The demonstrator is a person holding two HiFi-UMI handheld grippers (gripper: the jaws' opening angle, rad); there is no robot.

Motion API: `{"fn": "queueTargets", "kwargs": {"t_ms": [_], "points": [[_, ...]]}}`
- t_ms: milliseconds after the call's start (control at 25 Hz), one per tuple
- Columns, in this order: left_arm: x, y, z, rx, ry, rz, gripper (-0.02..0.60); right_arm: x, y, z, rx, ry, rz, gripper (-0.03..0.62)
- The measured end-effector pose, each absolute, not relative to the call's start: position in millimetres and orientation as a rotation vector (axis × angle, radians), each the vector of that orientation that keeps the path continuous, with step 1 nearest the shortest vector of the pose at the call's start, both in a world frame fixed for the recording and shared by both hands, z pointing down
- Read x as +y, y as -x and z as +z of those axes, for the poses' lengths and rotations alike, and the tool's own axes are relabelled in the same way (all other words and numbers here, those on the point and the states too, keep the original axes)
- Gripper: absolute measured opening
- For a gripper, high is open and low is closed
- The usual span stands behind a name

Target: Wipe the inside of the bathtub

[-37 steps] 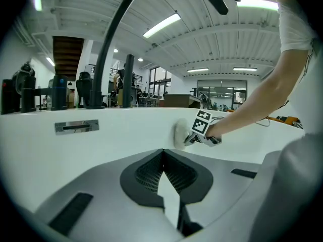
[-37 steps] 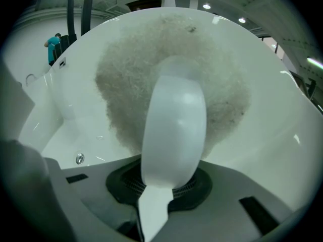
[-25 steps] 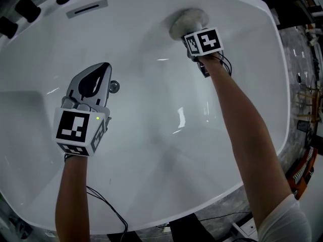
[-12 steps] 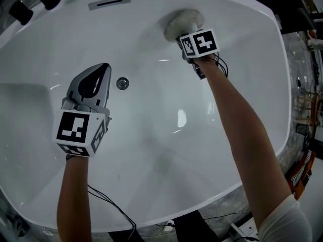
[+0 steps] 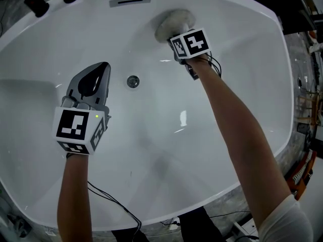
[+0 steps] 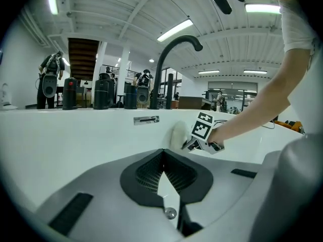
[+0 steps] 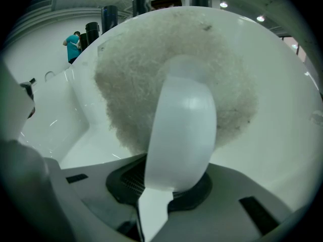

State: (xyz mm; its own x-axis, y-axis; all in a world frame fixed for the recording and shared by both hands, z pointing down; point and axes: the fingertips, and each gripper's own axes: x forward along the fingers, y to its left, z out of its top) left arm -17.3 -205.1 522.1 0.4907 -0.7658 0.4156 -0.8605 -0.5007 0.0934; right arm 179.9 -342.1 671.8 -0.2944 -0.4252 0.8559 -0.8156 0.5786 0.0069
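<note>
— What fills the frame?

— A white tub (image 5: 237, 59), seen from above, with a person's two bare arms reaching in.

— Where is the wiping?

— On the far wall. The right gripper (image 5: 180, 43) holds a round fuzzy pad (image 5: 171, 23) against it, near the overflow slot (image 5: 130, 1) and to its right. Its jaws pinch the pad's white handle (image 7: 181, 135).

— And the other one?

— The left gripper (image 5: 99, 72) hangs over the tub floor, jaws pressed together on nothing. The drain (image 5: 132, 81) lies just beside its tip.
</note>
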Motion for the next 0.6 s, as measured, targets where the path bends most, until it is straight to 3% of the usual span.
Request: {"fn": "queueTargets", "kwargs": {"t_ms": [600], "points": [[-179,126,538,-1.452,-2.377,0.492,0.011,-317,-48,670,-1.96,-0.91,0.518,0.097]]}}
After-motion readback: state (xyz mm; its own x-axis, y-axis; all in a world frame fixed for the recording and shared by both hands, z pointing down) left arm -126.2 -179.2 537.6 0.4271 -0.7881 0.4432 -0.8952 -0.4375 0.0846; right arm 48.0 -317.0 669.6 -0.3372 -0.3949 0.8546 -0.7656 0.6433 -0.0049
